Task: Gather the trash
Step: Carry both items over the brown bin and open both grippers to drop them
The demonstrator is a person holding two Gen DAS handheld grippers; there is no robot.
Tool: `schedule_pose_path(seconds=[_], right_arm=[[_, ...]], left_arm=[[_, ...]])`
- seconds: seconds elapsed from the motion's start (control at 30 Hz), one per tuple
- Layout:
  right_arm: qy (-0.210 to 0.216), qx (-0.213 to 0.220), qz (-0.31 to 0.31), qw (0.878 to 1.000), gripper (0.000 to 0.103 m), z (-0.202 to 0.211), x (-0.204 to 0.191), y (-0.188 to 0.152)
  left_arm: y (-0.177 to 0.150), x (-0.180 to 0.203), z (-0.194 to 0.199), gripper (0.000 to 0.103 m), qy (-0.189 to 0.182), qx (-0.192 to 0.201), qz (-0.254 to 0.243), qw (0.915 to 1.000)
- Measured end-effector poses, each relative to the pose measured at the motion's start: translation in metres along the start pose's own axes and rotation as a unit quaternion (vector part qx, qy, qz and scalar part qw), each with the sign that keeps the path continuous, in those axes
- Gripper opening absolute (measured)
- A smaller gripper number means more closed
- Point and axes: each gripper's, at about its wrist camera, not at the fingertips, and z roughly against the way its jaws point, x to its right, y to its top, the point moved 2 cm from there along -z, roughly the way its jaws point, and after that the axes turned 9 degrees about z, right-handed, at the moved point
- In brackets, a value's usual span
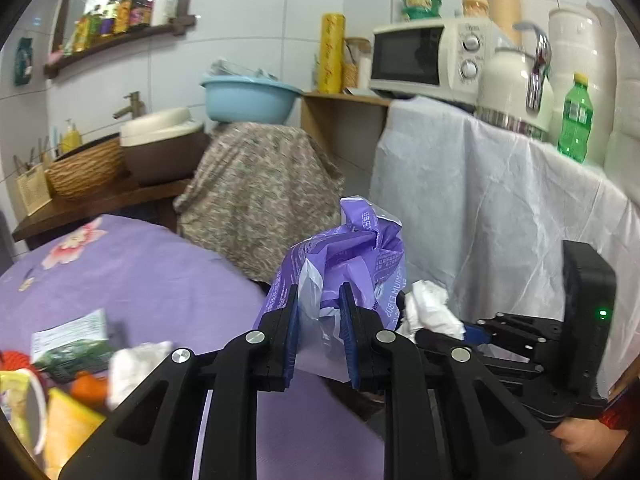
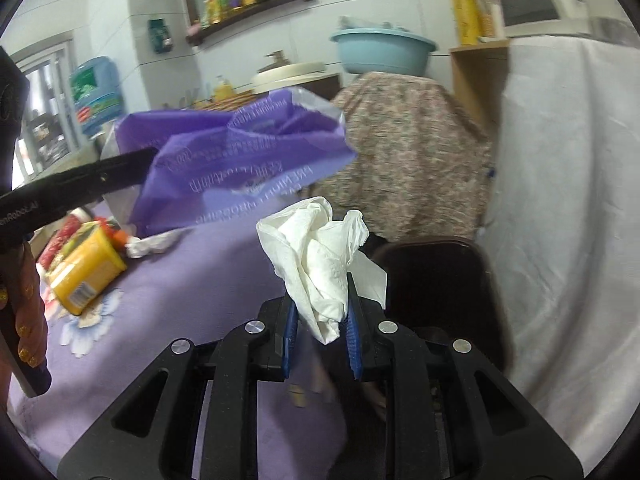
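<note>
Purple flowered tablecloth [image 1: 152, 280] spreads out below and to the left of both sets of jaws, and it's the biggest thing in play. Straight beyond the left jaws stands a mound draped in speckled cloth [image 1: 260, 184] with a blue basin [image 1: 250, 98] on top; off to their right hangs a white sheet [image 1: 500, 192] under the microwave [image 1: 424, 56]. Ahead of the right jaws, just past their tips, sits a dark bin [image 2: 436, 280].

Now the trash. The left gripper [image 1: 320, 316] is clenched on a crumpled purple plastic bag [image 1: 344, 256], which bunches upward between the blue pads and billows out above them. The right gripper [image 2: 320, 312] is clamped on a wad of white tissue [image 2: 316, 248], pinched low between its pads and fanning out above the tips. In the left view that same tissue [image 1: 430, 310] sits just right of the left jaws.

Down left of the left jaws, loose rubbish lies on the cloth: a yellow packet [image 2: 86, 264], a green-and-white wrapper [image 1: 72, 344], and another tissue scrap [image 1: 132, 364].
</note>
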Motion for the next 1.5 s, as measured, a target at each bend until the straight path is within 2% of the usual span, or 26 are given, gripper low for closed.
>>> schedule_pose_path(seconds=[0.07, 0.17, 0.3, 0.47, 0.6, 0.73, 0.77, 0.83, 0.93, 1.13, 1.27, 1.4, 1.5], right_arm=[[-0.034, -0.006, -0.008, 0.999, 0.022, 0.003, 0.024, -0.011], [-0.058, -0.024, -0.033, 0.997, 0.022, 0.001, 0.057, -0.029], [-0.088, -0.050, -0.065, 0.993, 0.022, -0.005, 0.096, -0.056], [-0.101, -0.066, -0.069, 0.990, 0.022, -0.014, 0.108, -0.077], [-0.099, -0.068, -0.075, 0.990, 0.022, -0.019, 0.110, -0.090], [-0.091, -0.077, -0.091, 0.989, 0.022, -0.026, 0.117, -0.099], [-0.090, -0.079, -0.091, 0.989, 0.022, -0.027, 0.116, -0.099], [-0.089, -0.082, -0.090, 0.989, 0.022, -0.028, 0.116, -0.100], [-0.087, -0.084, -0.092, 0.988, 0.022, -0.028, 0.117, -0.104], [-0.075, -0.093, -0.099, 0.988, 0.022, -0.039, 0.122, -0.105], [-0.056, -0.108, -0.099, 0.988, 0.022, -0.055, 0.122, -0.104], [-0.042, -0.132, -0.102, 0.985, 0.022, -0.084, 0.125, -0.103], [-0.043, -0.152, -0.093, 0.983, 0.022, -0.107, 0.125, -0.098]], left_arm=[[-0.002, 0.013, -0.025, 0.020, -0.010, -0.028, 0.004, 0.9995], [-0.008, 0.034, -0.063, 0.020, -0.002, -0.067, -0.011, 0.9977], [-0.023, 0.052, -0.119, 0.020, 0.007, -0.140, -0.005, 0.9902], [-0.044, 0.063, -0.172, 0.020, 0.010, -0.212, 0.032, 0.9767], [-0.058, 0.068, -0.205, 0.020, 0.034, -0.242, 0.028, 0.9692], [-0.069, 0.067, -0.233, 0.022, 0.033, -0.279, 0.053, 0.9583], [-0.070, 0.068, -0.237, 0.025, 0.034, -0.281, 0.055, 0.9574], [-0.073, 0.071, -0.244, 0.044, 0.037, -0.285, 0.052, 0.9564], [-0.074, 0.074, -0.242, 0.059, 0.045, -0.271, 0.043, 0.9605], [-0.063, 0.076, -0.231, 0.063, 0.037, -0.249, 0.053, 0.9664], [-0.049, 0.077, -0.215, 0.067, 0.043, -0.213, 0.046, 0.9750], [-0.032, 0.073, -0.194, 0.069, 0.045, -0.178, 0.052, 0.9817], [-0.022, 0.076, -0.177, 0.074, 0.043, -0.148, 0.037, 0.9874]])
